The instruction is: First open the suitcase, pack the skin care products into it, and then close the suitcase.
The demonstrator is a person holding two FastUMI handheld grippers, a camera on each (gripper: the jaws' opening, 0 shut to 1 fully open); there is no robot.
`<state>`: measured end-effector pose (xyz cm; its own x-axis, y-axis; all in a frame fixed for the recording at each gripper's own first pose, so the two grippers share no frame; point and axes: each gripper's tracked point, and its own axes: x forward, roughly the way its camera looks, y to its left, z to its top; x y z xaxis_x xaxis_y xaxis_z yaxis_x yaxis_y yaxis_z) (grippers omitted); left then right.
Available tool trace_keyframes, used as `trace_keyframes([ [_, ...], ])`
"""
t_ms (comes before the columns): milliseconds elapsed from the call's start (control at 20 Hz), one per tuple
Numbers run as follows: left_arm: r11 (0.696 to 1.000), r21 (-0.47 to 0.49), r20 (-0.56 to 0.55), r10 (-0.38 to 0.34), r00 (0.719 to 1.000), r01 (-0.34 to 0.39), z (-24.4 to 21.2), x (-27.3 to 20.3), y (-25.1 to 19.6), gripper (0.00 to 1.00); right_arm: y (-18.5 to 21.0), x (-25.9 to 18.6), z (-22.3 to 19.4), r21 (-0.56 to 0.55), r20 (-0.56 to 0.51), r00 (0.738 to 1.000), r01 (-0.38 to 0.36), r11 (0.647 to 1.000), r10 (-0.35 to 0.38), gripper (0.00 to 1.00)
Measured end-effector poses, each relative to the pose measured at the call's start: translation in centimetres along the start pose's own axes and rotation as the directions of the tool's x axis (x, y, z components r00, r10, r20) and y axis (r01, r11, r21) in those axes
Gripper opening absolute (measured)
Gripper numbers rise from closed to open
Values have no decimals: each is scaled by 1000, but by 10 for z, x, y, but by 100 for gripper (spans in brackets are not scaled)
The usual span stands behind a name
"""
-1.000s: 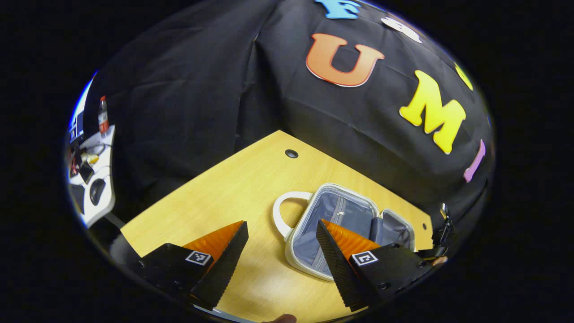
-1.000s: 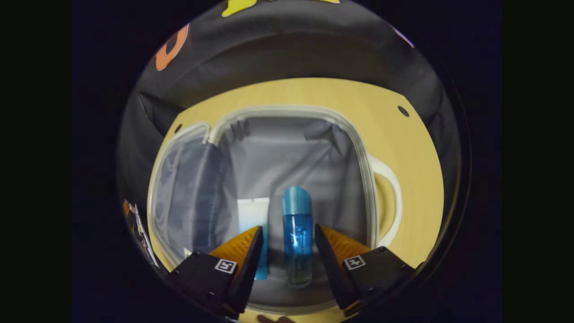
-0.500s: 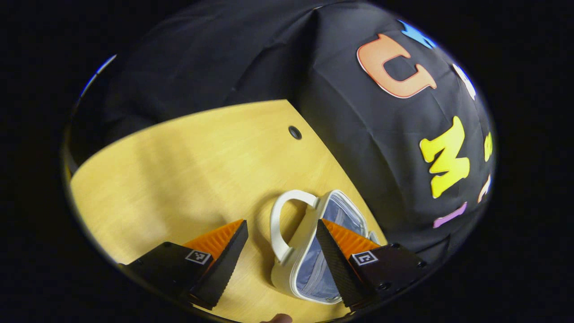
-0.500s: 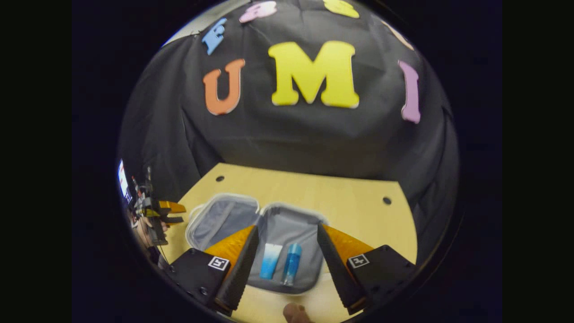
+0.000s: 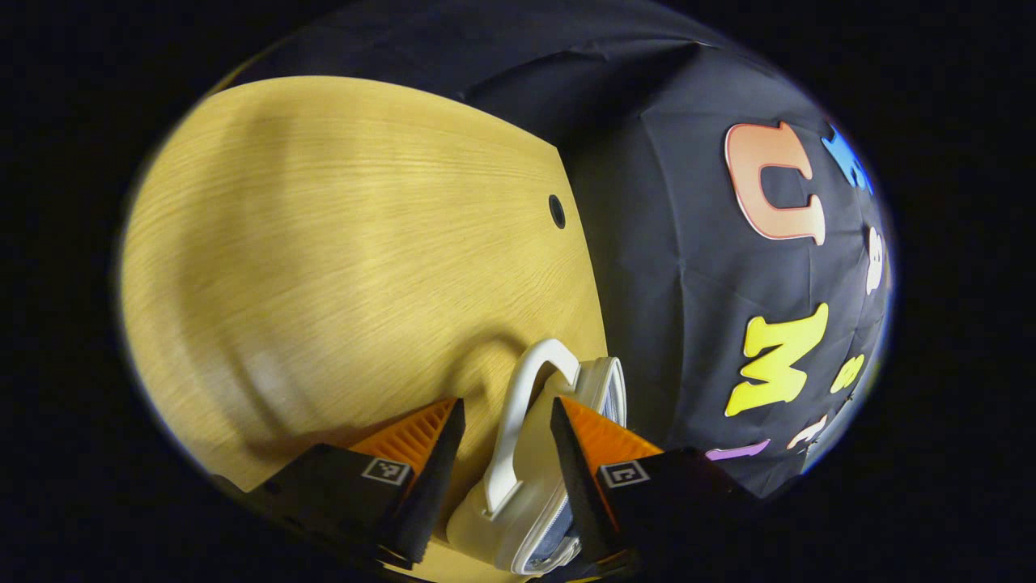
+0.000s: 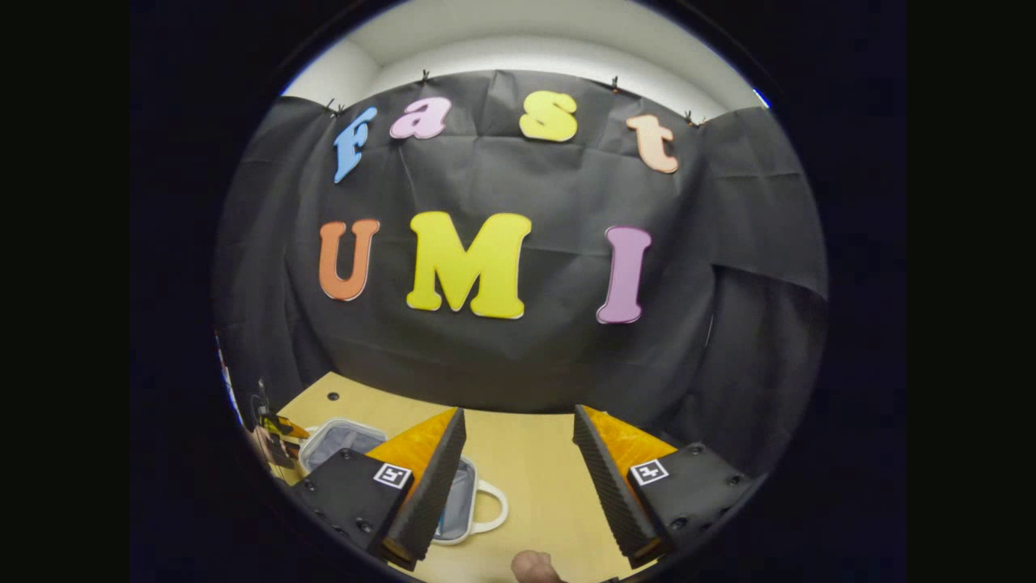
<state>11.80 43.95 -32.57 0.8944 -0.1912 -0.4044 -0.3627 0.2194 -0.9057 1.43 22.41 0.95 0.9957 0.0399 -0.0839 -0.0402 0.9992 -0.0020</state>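
Note:
The small white suitcase (image 5: 486, 526) lies open on the wooden table, its grey lining showing along one edge. Its white loop handle (image 5: 518, 405) runs up between the fingers of my left gripper (image 5: 502, 470), which is open with a finger on each side and neither pressing on it. In the right gripper view the suitcase (image 6: 461, 506) sits low and left with its lid (image 6: 344, 441) laid flat. My right gripper (image 6: 518, 478) is open and empty, held high and back from it. Its left finger hides the skin care products inside. The left gripper (image 6: 279, 427) shows far off at the left edge.
The wooden table (image 5: 340, 243) stretches wide beyond the handle, with a cable hole (image 5: 557, 211) near its edge by the black wall cloth. Bare table (image 6: 534, 461) lies between my right fingers. A person's fingertip (image 6: 530, 565) shows at the bottom.
My left gripper swung in over the suitcase handle and its fingers narrowed around it. My right gripper lifted up and back from the suitcase, tilting toward the wall.

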Motion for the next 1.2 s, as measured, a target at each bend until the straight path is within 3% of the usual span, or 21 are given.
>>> trace_keyframes([
  [50,1000,-3,-4,2,1000,-2,-1,2,0,59,-6,-6,3,-6,8,1000,12,1000,-12,80],
  [100,1000,-4,-14,2,1000,-2,-3,4,1,55,-12,-9,8,-13,23,999,27,1000,-26,80],
  [150,1000,-3,-20,12,1000,-12,-5,5,1,58,-19,-13,13,-18,42,998,52,999,-51,79],
  [200,1000,-5,-23,27,999,-27,-6,5,4,39,-27,-18,19,-16,65,995,79,997,-77,79],
  [250,999,1,-20,42,999,-42,-7,7,4,12,-32,-21,25,-13,92,991,97,995,-96,80],
  [300,998,12,-12,58,998,-58,-6,7,4,20,-37,-23,27,-17,109,988,115,993,-113,79],
  [650,964,247,69,81,994,-96,2,-16,-41,8,-41,-18,30,-6,112,992,67,998,-65,80],
  [850,932,357,127,19,992,-64,0,-38,-97,6,-48,-10,38,11,121,992,25,1000,-27,80],
  [1200,827,561,177,-87,980,-28,-43,-69,-195,6,-67,-8,54,24,162,986,-36,999,32,79],
])
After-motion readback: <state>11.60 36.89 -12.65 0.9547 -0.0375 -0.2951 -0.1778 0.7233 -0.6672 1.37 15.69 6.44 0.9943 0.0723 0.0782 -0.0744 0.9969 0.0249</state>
